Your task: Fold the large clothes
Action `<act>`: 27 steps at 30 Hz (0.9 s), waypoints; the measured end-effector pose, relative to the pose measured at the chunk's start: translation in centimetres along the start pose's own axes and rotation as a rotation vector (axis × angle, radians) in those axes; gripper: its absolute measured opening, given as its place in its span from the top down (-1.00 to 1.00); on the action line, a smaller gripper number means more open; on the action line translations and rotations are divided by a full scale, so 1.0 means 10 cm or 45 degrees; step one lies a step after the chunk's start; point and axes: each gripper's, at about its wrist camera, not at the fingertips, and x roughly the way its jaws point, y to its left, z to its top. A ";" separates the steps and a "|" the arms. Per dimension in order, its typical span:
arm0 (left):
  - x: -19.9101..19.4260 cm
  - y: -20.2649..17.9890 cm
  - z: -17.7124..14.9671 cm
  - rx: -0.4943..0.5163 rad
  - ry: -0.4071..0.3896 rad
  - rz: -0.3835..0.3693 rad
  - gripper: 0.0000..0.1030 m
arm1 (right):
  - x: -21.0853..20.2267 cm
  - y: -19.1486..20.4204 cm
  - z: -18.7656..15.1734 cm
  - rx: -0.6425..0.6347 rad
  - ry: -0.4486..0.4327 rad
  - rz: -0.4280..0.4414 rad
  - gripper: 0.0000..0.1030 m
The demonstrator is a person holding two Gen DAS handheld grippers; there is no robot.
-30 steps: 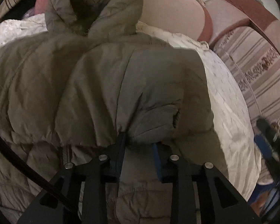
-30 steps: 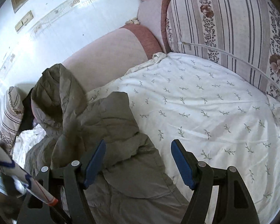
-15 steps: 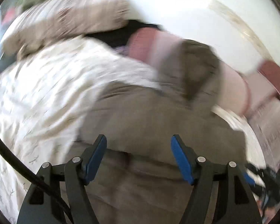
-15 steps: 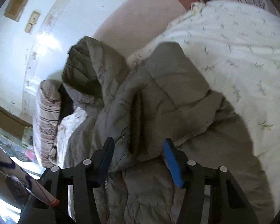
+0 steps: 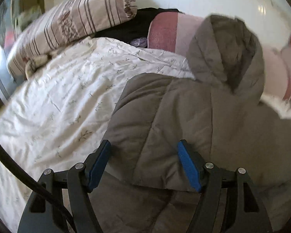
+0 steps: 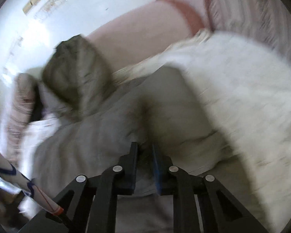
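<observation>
A: Grey-brown padded cloth, that is the hooded coat [image 5: 194, 120]. It lies on the white sprigged quilt [image 5: 64, 97], with the hood [image 5: 227, 54] standing up at about one o'clock against the pink cushion [image 5: 164, 33].

B: And the left gripper [image 5: 143, 163]?

A: Its jaws stand wide apart over the coat's folded edge, at six o'clock in its view. Nothing is pinched between them. I think it waits there to take the next part.

B: The right one?

A: The right gripper [image 6: 144, 165] is closing, and a fold of the coat [image 6: 110, 132] is between the blue pads; they seem to press on it already, though the picture is blurred. Probably it takes this fold to carry it over the body.

B: Is there room?

A: Yes. At nine o'clock of the left view the quilt is bare as far as the striped pillow [image 5: 71, 23]. In the right view it is bare at three o'clock [image 6: 242, 81]. Only the hood is crowded by the cushion.
</observation>
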 end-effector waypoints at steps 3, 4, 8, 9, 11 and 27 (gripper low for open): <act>0.05 -0.03 -0.05 0.031 0.020 0.040 -0.37 | 0.27 -0.07 -0.06 -0.056 0.141 -0.106 0.69; 0.02 -0.02 -0.05 0.025 0.008 0.043 -0.37 | 0.30 -0.12 -0.08 -0.027 0.168 -0.090 0.69; -0.21 -0.05 0.00 0.019 -0.093 0.049 -0.37 | -0.14 -0.06 0.04 -0.052 -0.062 -0.112 0.70; -0.30 -0.10 0.00 0.030 -0.142 0.042 -0.37 | -0.27 0.01 0.06 -0.102 -0.154 -0.121 0.67; -0.45 -0.23 -0.02 0.064 -0.207 0.012 -0.37 | -0.44 0.16 0.02 -0.171 -0.271 -0.082 0.65; -0.18 -0.69 -0.23 0.206 -0.091 -0.034 -0.48 | 0.24 0.60 -0.31 -0.429 0.018 -0.098 0.63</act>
